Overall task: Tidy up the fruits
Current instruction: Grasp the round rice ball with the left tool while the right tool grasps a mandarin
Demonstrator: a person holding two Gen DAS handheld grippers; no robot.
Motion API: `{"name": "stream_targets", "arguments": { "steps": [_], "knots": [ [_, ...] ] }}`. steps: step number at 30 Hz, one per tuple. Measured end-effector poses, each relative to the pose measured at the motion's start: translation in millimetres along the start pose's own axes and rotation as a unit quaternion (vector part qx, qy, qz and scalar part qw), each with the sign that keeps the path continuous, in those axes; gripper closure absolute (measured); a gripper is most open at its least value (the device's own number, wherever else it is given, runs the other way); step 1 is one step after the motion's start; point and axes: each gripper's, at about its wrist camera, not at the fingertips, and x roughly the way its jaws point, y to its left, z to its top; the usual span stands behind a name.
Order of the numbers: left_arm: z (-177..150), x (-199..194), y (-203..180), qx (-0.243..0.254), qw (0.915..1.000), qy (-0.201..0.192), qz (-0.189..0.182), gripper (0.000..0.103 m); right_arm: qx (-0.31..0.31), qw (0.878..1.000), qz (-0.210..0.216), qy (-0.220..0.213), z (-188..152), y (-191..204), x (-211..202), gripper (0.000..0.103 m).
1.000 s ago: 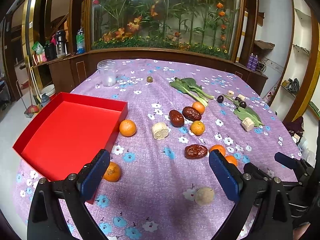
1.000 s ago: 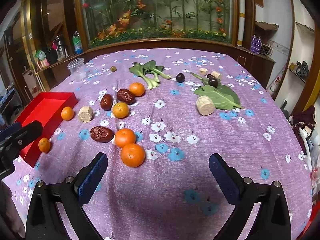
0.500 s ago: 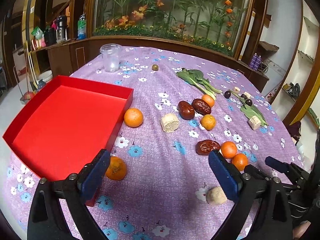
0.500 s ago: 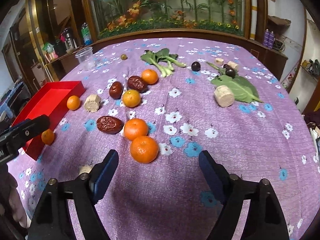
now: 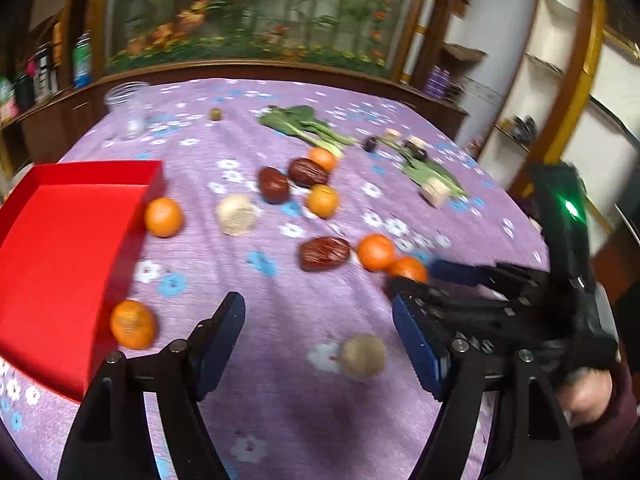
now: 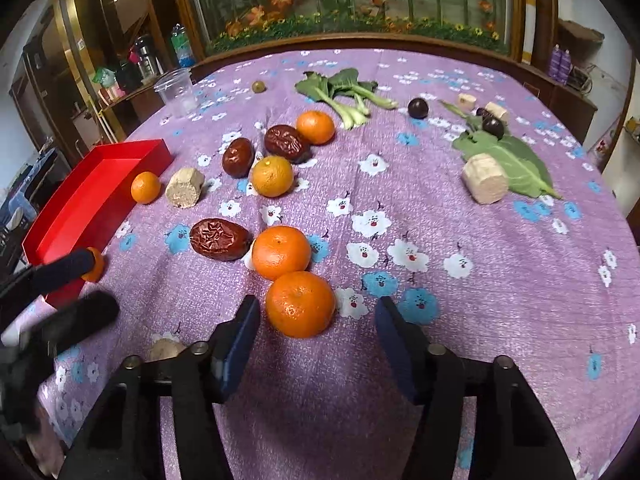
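Several oranges and red dates lie on the purple flowered cloth. My right gripper (image 6: 316,332) is open, low over the table, its jaws on either side of the nearest orange (image 6: 300,304), not touching it. A second orange (image 6: 281,252) and a wrinkled date (image 6: 218,239) sit just behind. My left gripper (image 5: 318,340) is open and empty above the cloth, an orange (image 5: 132,324) at its left beside the red tray (image 5: 60,248). The right gripper shows in the left wrist view (image 5: 416,280) around an orange (image 5: 408,269).
A beige root chunk (image 5: 362,356) lies between my left jaws' line and the right gripper. More dates (image 6: 238,157), oranges (image 6: 272,176), bok choy (image 6: 344,92), dark plums (image 6: 418,108), a leaf (image 6: 508,160) and a plastic cup (image 6: 176,92) lie farther back.
My right gripper moved forward and down until its jaws flank the nearest orange, and narrowed somewhat. My left gripper swung right and forward; its view is blurred by motion.
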Motion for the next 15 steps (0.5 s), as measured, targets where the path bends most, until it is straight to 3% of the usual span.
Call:
{"name": "stream_targets", "arguments": {
  "steps": [7, 10, 12, 15],
  "knots": [
    [-8.5, 15.5, -11.8, 0.022, 0.9992, 0.034, -0.005, 0.028, 0.003, 1.0, 0.01, 0.002, 1.3, -3.7, 3.6, 0.041],
    [-11.0, 21.0, -13.6, 0.023, 0.9986, 0.046, -0.005, 0.033, 0.003, 1.0, 0.012, 0.002, 1.4, -3.8, 3.6, 0.042],
    [-14.8, 26.4, -16.9, 0.028, 0.9978, 0.06, 0.004, 0.046, 0.0, 1.0, 0.013, 0.002, 1.5, -2.9, 4.0, 0.045],
    [-21.6, 34.4, -21.4, 0.027, 0.9967, 0.076, 0.006, 0.064, -0.01, 1.0, 0.019, 0.003, 1.7, 1.8, 4.4, 0.058]
  ]
}}
